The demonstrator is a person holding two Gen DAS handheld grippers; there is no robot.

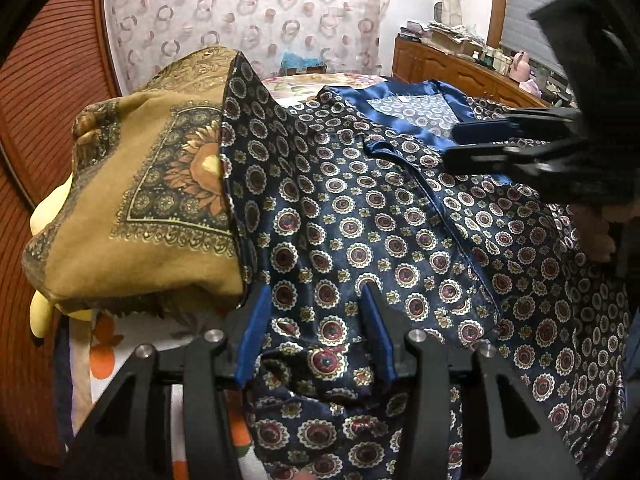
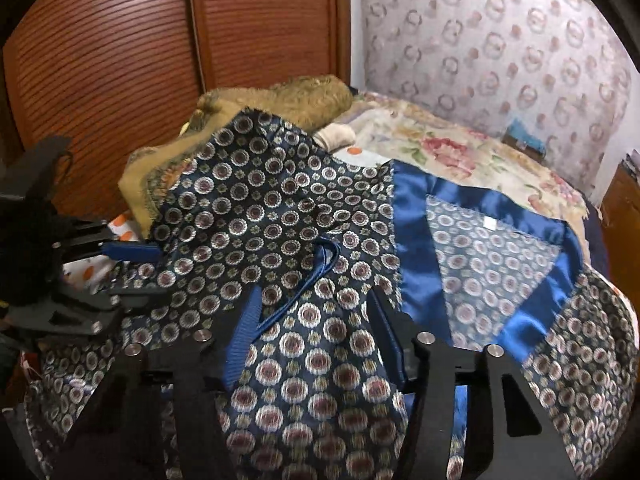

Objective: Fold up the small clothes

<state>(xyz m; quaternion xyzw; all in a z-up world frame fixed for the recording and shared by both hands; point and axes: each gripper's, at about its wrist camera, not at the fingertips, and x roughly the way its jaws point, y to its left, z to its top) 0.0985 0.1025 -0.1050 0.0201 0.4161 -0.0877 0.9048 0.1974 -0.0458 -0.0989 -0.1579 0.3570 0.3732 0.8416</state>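
Observation:
A navy satin garment with round medallion print and plain blue trim (image 1: 400, 216) lies spread on the bed; it fills the right wrist view (image 2: 280, 208) too. My left gripper (image 1: 316, 300) is open, its blue-padded fingers (image 1: 254, 332) straddling a bunched fold of the garment's left side. My right gripper (image 2: 316, 304) is open over the cloth near a thin blue loop (image 2: 316, 268). The right gripper shows at the right of the left wrist view (image 1: 452, 140); the left gripper shows at the left of the right wrist view (image 2: 156, 272).
A mustard patterned cloth (image 1: 132, 208) lies over a yellow pillow (image 1: 42, 312) at the left, touching the garment's edge. The bed carries a floral cover (image 2: 460, 152). A slatted wooden wardrobe (image 2: 120, 60) stands behind, and a cluttered wooden dresser (image 1: 460, 68) at the far right.

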